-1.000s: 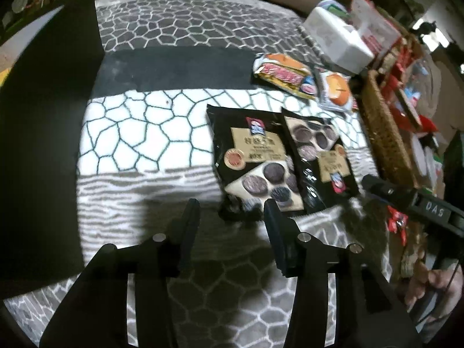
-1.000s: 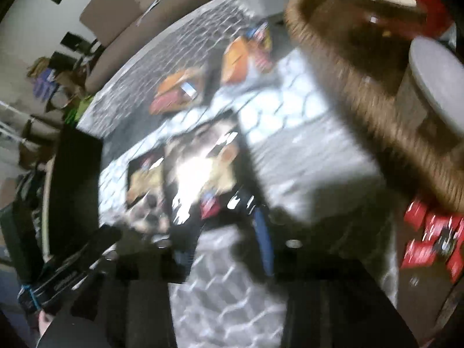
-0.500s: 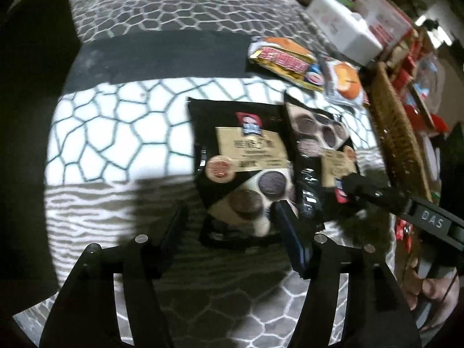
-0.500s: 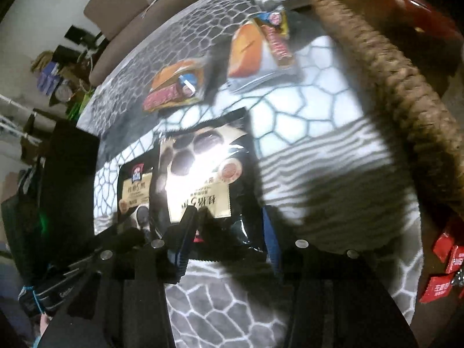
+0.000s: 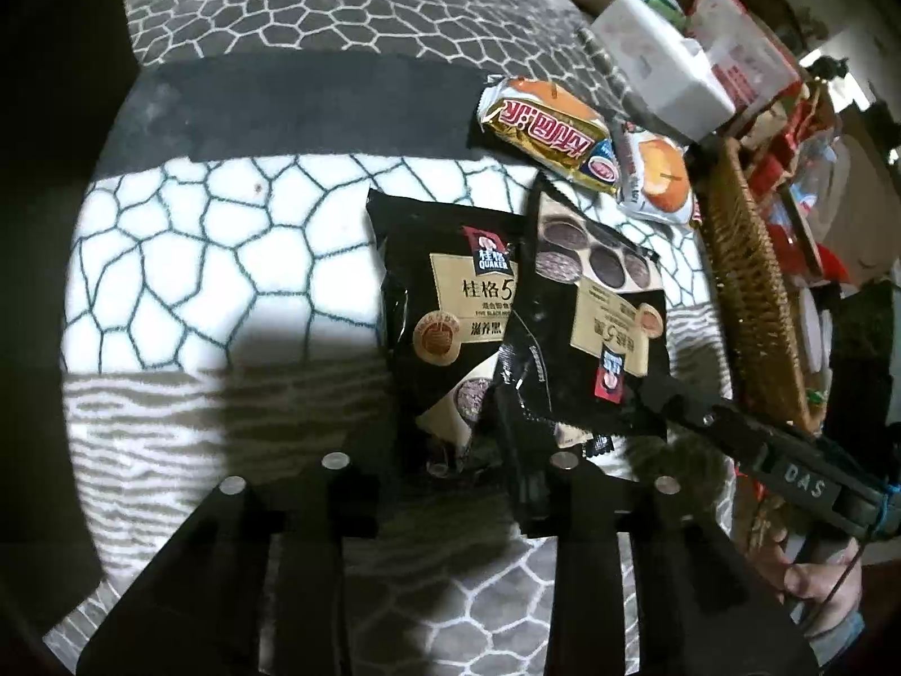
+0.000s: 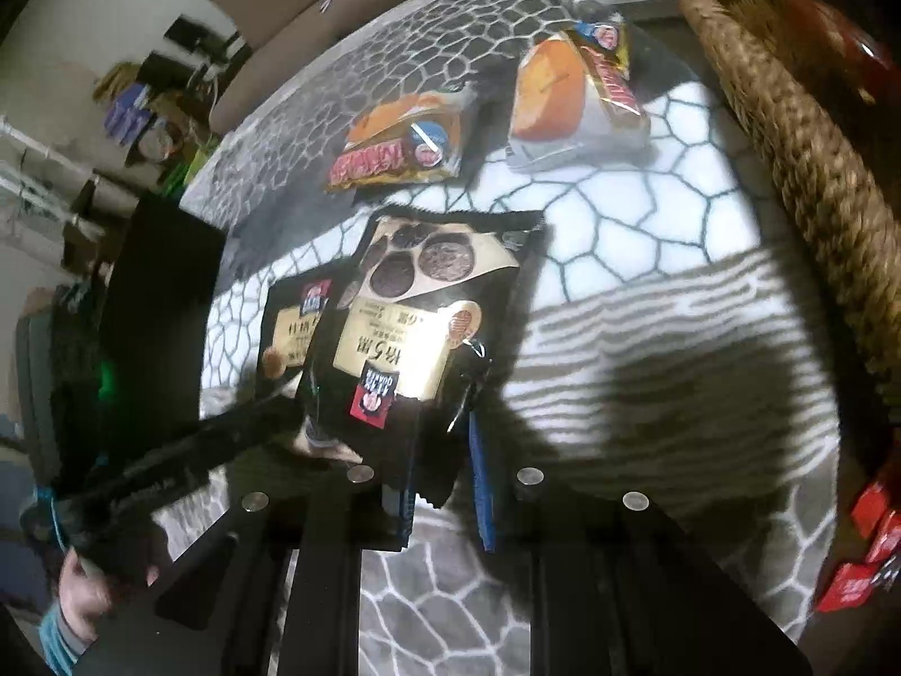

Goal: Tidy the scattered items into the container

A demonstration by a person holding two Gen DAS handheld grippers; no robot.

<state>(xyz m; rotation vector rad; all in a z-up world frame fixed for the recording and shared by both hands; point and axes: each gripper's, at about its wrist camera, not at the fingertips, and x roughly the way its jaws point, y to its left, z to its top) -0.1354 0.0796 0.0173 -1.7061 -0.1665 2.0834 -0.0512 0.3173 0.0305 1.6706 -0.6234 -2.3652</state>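
While we hold both tools over the rug, this is what we see:

Left gripper (image 5: 450,450): our black fingers have just been closing and pinch the near edge of the left black packet (image 5: 445,304), a glossy, crinkled foil pouch that lies flat.
Right gripper (image 6: 442,484): blue-padded fingers have just been closing and clamp the near hem of the right black packet (image 6: 416,315); its foil glares and its hem lifts off the rug.
Overlap: the right packet's edge lies over the left one's right side.
Other snacks: a gold cake wrapper (image 5: 549,135) and an orange-and-white bun wrapper (image 5: 656,180) lie just beyond the pouches, touching each other.
Container: the wicker basket (image 5: 754,304), coarse woven rope with a thick rounded rim, stands just right of the packets.
Open room: bare rug spreads wide to the left; a dark board (image 6: 152,304) bounds that side.
Surface: soft rug (image 5: 197,259), white cells with dark lines, wavy grey bands nearer us.
Room: a white box (image 5: 659,73) and clutter lie beyond; red sachets (image 6: 867,552) are near the basket.
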